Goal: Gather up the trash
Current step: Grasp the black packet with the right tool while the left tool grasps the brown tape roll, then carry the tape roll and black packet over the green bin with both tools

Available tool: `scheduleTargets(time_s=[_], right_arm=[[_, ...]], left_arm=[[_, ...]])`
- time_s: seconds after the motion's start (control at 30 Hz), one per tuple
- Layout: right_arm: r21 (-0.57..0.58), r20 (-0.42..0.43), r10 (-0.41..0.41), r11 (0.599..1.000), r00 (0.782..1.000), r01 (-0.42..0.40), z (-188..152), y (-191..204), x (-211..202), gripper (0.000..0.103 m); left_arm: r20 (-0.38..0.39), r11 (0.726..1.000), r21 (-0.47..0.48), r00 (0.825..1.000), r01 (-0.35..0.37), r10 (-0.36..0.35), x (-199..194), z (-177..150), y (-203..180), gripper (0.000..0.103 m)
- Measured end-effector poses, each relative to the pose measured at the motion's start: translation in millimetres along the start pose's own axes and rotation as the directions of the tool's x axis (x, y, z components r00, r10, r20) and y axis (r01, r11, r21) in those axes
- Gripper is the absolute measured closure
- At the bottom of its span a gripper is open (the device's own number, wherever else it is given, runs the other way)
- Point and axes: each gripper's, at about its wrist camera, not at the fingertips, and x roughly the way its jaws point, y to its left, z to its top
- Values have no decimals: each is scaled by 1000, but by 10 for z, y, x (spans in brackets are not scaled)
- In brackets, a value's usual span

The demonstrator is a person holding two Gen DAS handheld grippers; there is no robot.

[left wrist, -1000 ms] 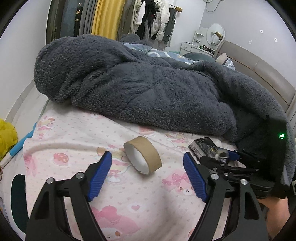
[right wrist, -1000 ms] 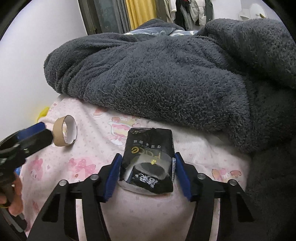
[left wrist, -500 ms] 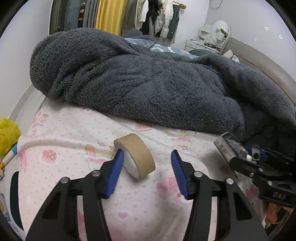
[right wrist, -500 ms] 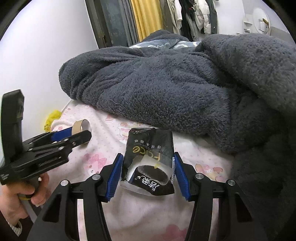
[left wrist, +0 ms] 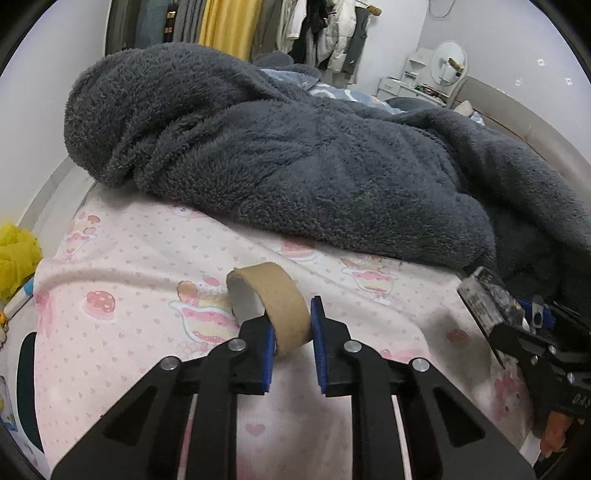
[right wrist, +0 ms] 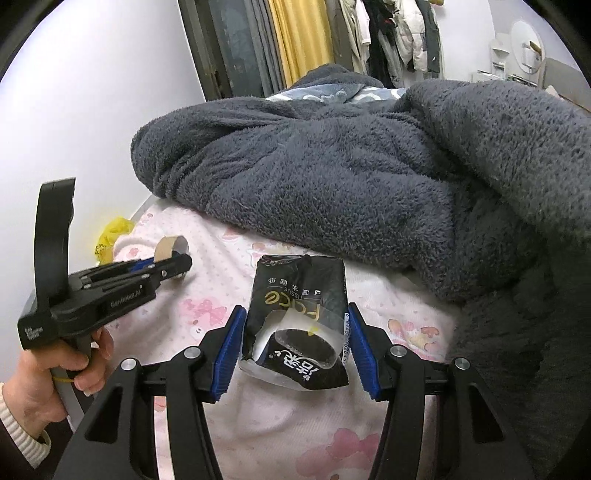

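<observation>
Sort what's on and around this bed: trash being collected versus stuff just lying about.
Part of the job:
- cardboard tape core, clamped in the left gripper
- black tissue wrapper, held in the right gripper

Just lying about:
- grey fleece blanket
- pink printed sheet
- yellow bag beside the bed
- hanging clothes

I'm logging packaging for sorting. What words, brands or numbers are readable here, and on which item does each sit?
"FACE": seen upside down on the crumpled black plastic tissue pack in the right tool.
"TISSUE": small, beside it on the pack.
Chinese characters on the pack: not legible enough to quote.
"GenRobot.AI": side of the black left tool.
Brown cardboard tape ring: no text.
</observation>
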Motion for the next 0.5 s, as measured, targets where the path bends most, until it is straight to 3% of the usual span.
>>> scheduleTargets(time_s=[0.23,0.5], right_arm=[[7,19,16,1000,1000,-16,150,126,-51,48],[-27,51,54,998,997,-53,416,531,-82,48]], left_arm=[[6,999,24,1000,21,-21,-161,-8,69,84],[21,1000,19,1000,4,-4,-369,42,388,84]])
